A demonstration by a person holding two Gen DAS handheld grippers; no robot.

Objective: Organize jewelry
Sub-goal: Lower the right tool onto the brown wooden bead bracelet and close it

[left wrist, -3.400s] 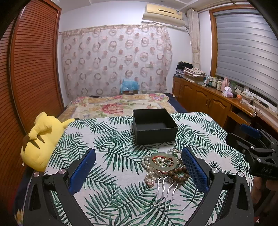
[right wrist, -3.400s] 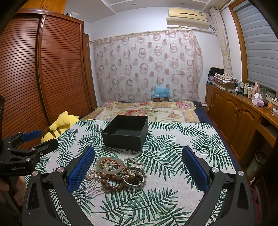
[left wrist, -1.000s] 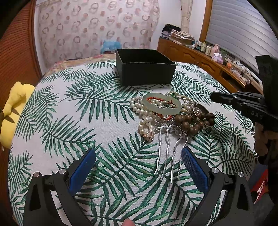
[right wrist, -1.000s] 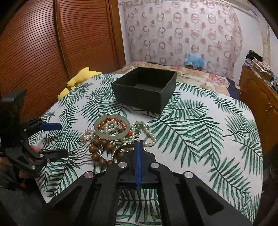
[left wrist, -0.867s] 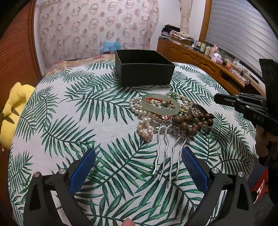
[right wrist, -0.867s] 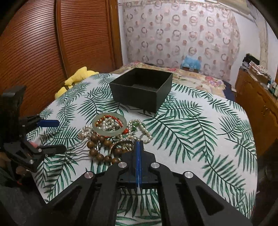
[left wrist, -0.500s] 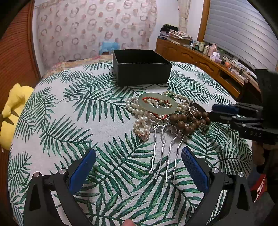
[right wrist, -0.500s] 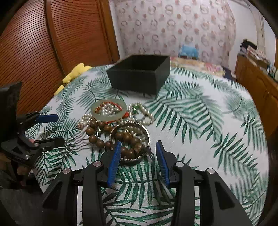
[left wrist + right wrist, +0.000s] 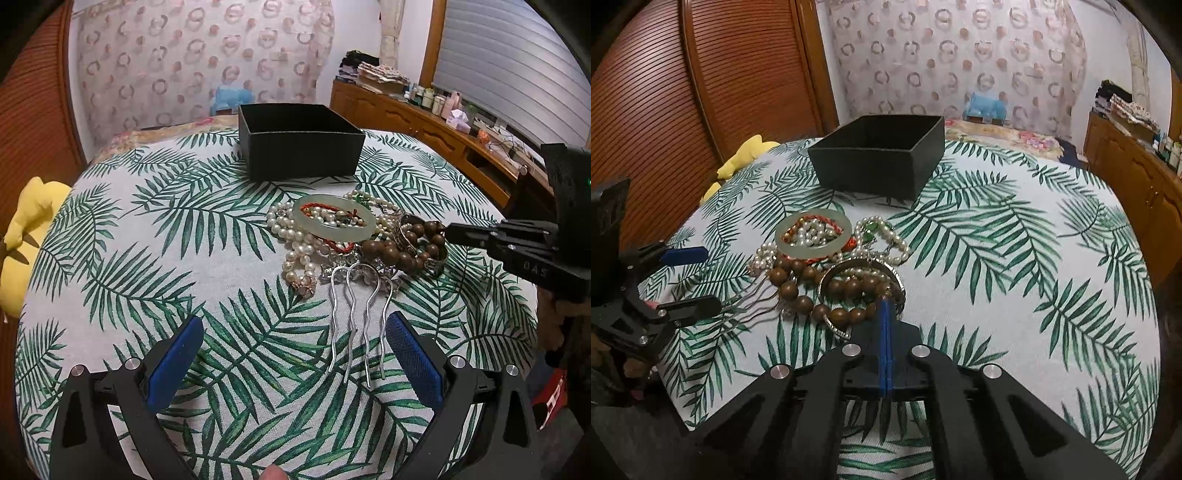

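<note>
A heap of jewelry lies on the leaf-print cloth: a pale jade bangle (image 9: 334, 220) (image 9: 813, 234), pearl strands (image 9: 295, 243), a brown wooden bead bracelet (image 9: 402, 251) (image 9: 827, 291), a silver bangle (image 9: 864, 280) and a silver hair comb (image 9: 360, 317). An open black box (image 9: 299, 147) (image 9: 879, 158) stands behind the heap. My left gripper (image 9: 295, 360) is open, its fingers either side of the comb's prongs. My right gripper (image 9: 884, 314) is shut, its tips at the near rim of the silver bangle and the beads; it also shows in the left wrist view (image 9: 452, 230).
A yellow plush toy (image 9: 26, 229) lies at the cloth's left edge. A wooden sideboard (image 9: 424, 122) with bottles runs along the right wall. Louvred wooden wardrobe doors (image 9: 701, 92) stand at the left. The left gripper (image 9: 687, 280) shows in the right wrist view.
My right gripper has closed from partly open and its tips now sit at the silver bangle and beads. My left gripper stays open and has crept closer over the comb.
</note>
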